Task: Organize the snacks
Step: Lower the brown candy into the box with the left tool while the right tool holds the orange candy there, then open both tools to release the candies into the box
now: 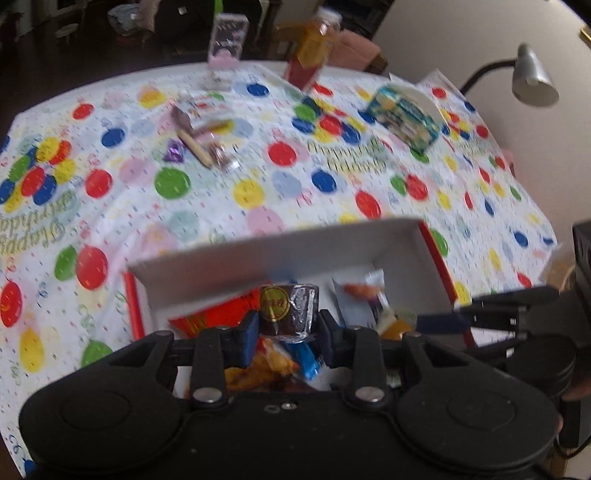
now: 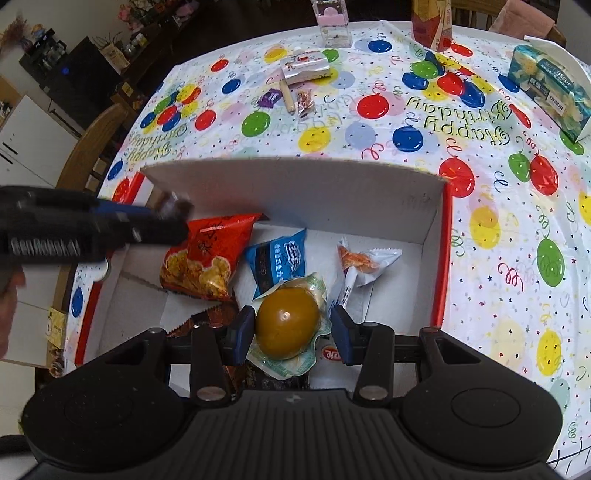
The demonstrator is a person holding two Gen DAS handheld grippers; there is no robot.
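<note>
Snacks lay inside a white box with red sides [image 2: 436,236] that sat on the counter [image 2: 498,221], which wore a cloth full of bright balloons. In the box were a red bag of chips [image 2: 207,254], a blue packet [image 2: 277,262], a white wrapper with an orange picture [image 2: 365,262], and some darker packets near the bottom that were hard to make out. The right tool [image 2: 291,332] was low in the box with its blue pads on each side of a round brown egg in a clear wrapper [image 2: 286,325]; the left pad touched it, but the right pad stood a little apart, so I could not tell if it was gripped. The left tool [image 1: 286,325] was over the box and squeezed a small dark candy with a gold sticker [image 1: 288,308] between its pads. More snacks waited outside the box, far across the counter: a small purple candy [image 2: 269,98], a tan stick [image 2: 286,96], a little clear packet [image 2: 304,101] and a white and silver pouch [image 2: 306,68], all close together. A drink bottle [image 2: 432,22] and a clear little case with a pink top [image 2: 332,22] stood at the far edge, and a blue tissue pack [image 2: 546,88] lay to the right.
</note>
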